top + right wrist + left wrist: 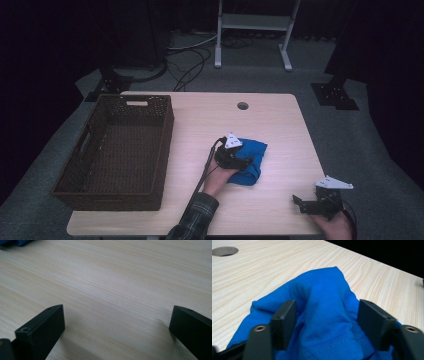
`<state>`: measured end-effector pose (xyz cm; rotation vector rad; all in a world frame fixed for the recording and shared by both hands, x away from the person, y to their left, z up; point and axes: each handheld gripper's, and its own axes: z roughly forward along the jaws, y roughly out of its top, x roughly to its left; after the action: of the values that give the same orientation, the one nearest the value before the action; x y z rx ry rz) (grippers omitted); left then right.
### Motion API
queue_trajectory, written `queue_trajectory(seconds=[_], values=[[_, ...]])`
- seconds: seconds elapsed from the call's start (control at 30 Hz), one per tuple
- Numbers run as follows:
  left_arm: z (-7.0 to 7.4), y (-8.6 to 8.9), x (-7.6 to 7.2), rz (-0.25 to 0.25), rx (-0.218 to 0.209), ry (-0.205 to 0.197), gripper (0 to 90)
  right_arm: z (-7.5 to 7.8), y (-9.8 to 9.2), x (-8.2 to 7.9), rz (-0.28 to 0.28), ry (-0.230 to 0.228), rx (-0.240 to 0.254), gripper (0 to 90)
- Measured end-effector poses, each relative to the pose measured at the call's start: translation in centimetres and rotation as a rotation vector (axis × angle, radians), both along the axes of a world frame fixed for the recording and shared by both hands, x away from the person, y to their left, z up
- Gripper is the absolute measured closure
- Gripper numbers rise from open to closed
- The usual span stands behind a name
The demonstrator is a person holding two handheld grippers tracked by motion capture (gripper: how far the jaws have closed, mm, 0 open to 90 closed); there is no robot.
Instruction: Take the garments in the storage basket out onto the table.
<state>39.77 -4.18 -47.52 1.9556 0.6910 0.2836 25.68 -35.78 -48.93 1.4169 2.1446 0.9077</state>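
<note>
A crumpled blue cloth [252, 150] lies on the pale wooden table [280, 120], right of its middle. My left gripper [244, 161] rests on the cloth's near left part, held by a hand in a plaid sleeve. In the left gripper view a raised fold of the cloth [324, 287] stands between the jaws of that gripper [328, 303], which are set apart and look loose on the fabric. My right gripper [299, 202] sits low at the table's near right corner, jaws wide. Bare wood lies between the fingers of the right gripper [117, 308].
A dark woven basket [168, 131] with nothing in it takes up the table's left side. A round cable hole [243, 106] is near the far edge. A corner of the blue cloth [22, 242] shows at the top left of the right gripper view.
</note>
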Motion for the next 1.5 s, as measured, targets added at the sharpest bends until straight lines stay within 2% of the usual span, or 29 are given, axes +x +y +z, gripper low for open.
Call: queue_trajectory(seconds=[0.1, 0.2, 0.3, 0.47, 0.7, 0.83, 1.07, 1.2, 1.43, 1.5], values=[[0.1, 0.0, -0.2, 0.014, -0.005, -0.026, 17.2, 0.0, 0.0, 0.0, 0.002, 0.0, 0.0, 0.0], [0.1, 0.0, -0.2, 0.027, 0.002, -0.03, 5.0, 0.0, 0.0, 0.0, 0.004, 0.0, 0.0, 0.0], [0.2, 0.3, -0.5, 0.027, 0.011, -0.05, 1.2, 0.0, 0.0, 0.0, 0.005, 0.0, 0.0, 0.0], [0.4, 1.5, -1.0, 0.045, -0.008, -0.082, 0.8, 0.0, 0.0, 0.0, 0.005, 0.0, -0.001, 0.0], [0.4, 3.3, -1.8, 0.07, -0.03, -0.091, 0.0, 0.0, 0.0, 0.0, 0.005, 0.0, -0.001, 0.0], [0.3, 3.9, -2.5, 0.072, -0.026, -0.1, 0.1, 0.0, 0.0, 0.0, 0.005, 0.001, -0.001, 0.0], [0.2, 5.3, -3.2, 0.1, -0.035, -0.081, 0.1, 0.0, 0.0, 0.0, 0.005, 0.0, -0.001, 0.0], [0.1, 6.0, -3.7, 0.115, -0.018, -0.074, 0.1, 0.0, 0.0, 0.0, 0.005, 0.0, -0.001, 0.0], [-0.3, 6.9, -4.1, 0.13, 0.021, -0.031, 0.1, 0.0, 0.1, 0.1, 0.007, 0.002, 0.0, 0.0], [-0.3, 7.0, -4.2, 0.136, 0.026, -0.033, 0.1, 0.0, 0.1, 0.2, 0.008, 0.002, -0.001, 0.0]])
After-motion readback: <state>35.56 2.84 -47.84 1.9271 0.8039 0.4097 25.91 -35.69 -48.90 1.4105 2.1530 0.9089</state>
